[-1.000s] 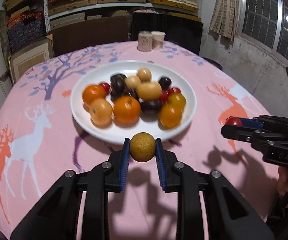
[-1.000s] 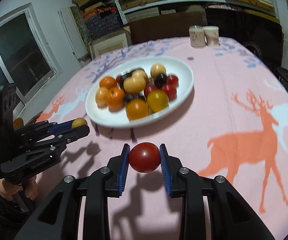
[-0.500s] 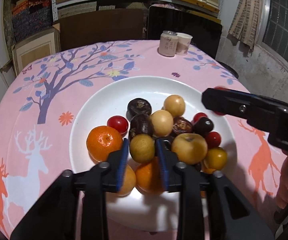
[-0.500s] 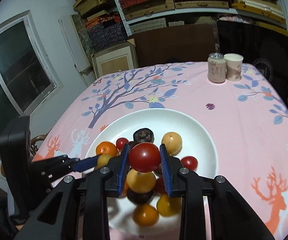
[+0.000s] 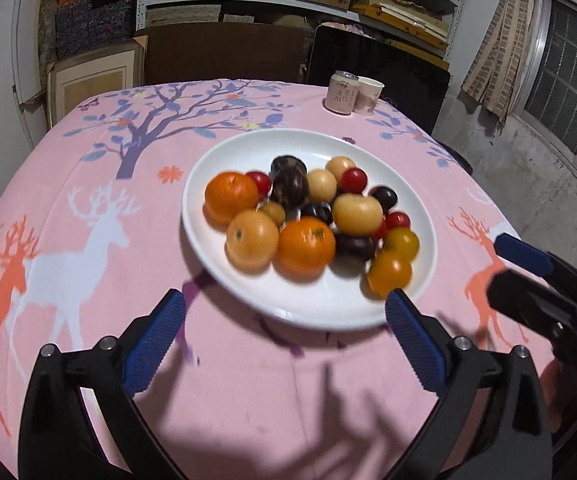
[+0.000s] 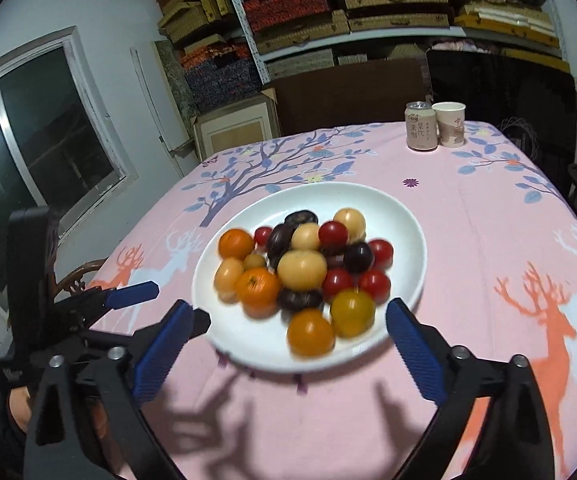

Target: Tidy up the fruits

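A white plate (image 5: 248,148) (image 6: 388,208) in the middle of the pink table carries a pile of fruit: oranges, red tomatoes, dark plums, pale yellow fruits. A small brown-yellow fruit (image 5: 272,212) (image 6: 254,261) lies among the oranges. On top of the pile rests a red tomato (image 5: 353,179) (image 6: 333,233). My left gripper (image 5: 283,300) hovers at the plate's near rim, its jaws opening wide with nothing between them. My right gripper (image 6: 288,307) stands likewise at the near rim, jaws opening and empty. It also shows at the right (image 5: 528,276) of the left wrist view.
A drink can (image 5: 341,92) (image 6: 421,126) and a paper cup (image 5: 368,95) (image 6: 450,124) stand at the table's far edge. Shelves of boxes, a dark chair back and a framed board stand behind. Windows flank the room. Pink cloth lies around the plate.
Both grippers carried their fruit out over the plate, then opened and let go. The brown-yellow fruit and the red tomato now lie in the pile; both grippers drew back to the near rim.
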{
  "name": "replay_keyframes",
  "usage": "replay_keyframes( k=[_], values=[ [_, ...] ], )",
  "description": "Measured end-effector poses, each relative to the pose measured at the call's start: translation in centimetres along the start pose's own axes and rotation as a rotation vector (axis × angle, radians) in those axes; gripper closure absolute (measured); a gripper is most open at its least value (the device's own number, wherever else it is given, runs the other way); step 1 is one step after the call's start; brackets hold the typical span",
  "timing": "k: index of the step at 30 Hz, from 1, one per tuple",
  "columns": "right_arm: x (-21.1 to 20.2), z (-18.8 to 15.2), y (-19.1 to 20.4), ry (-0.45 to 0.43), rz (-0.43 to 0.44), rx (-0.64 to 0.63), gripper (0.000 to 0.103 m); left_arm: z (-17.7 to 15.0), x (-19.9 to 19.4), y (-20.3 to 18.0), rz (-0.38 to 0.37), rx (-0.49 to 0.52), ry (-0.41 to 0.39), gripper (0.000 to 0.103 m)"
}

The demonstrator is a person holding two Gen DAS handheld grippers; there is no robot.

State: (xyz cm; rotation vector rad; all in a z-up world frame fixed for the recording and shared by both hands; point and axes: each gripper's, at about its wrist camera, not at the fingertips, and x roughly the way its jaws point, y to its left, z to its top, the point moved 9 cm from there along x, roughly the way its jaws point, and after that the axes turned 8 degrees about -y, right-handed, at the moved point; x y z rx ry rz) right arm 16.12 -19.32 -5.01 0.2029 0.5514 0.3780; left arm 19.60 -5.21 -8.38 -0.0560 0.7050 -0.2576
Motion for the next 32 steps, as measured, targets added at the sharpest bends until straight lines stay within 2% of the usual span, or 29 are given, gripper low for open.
replay_keyframes(
  k=[4, 9, 11, 14, 17, 22, 32],
  values=[
    [-2.6, -2.9, 0.9, 0.001, 0.007, 0.007, 0.004, -2.6, -1.8, -0.2, 0.031, -0.014, 0.01, 0.005],
    [-4.7, -4.6, 0.6, 0.002, -0.007, 0.033, 0.004, -3.7, -3.7, -1.0, 0.028, 0.003, -0.006, 0.005],
    [-5.2, -4.7, 0.8, -0.004, -0.009, 0.035, 0.004, -3.8, -4.4, -1.7, 0.0, 0.008, -0.02, 0.005],
    [-6.0, -4.9, 1.4, -0.029, -0.022, 0.002, 0.004, -3.6, -5.3, -2.0, 0.01, 0.012, -0.043, 0.005],
    [-6.5, -5.0, 2.0, -0.048, -0.035, -0.034, 0.004, -3.0, -6.2, -1.8, 0.066, 0.032, -0.095, 0.005],
    [-7.5, -4.5, 2.3, -0.085, -0.037, -0.04, 0.004, -2.3, -7.2, -0.9, 0.133, 0.039, -0.135, 0.005],
    [-8.1, -4.1, 1.3, -0.121, -0.104, -0.057, 0.004, -2.8, -7.9, 0.2, 0.191, 0.043, -0.132, 0.005]
  ],
)
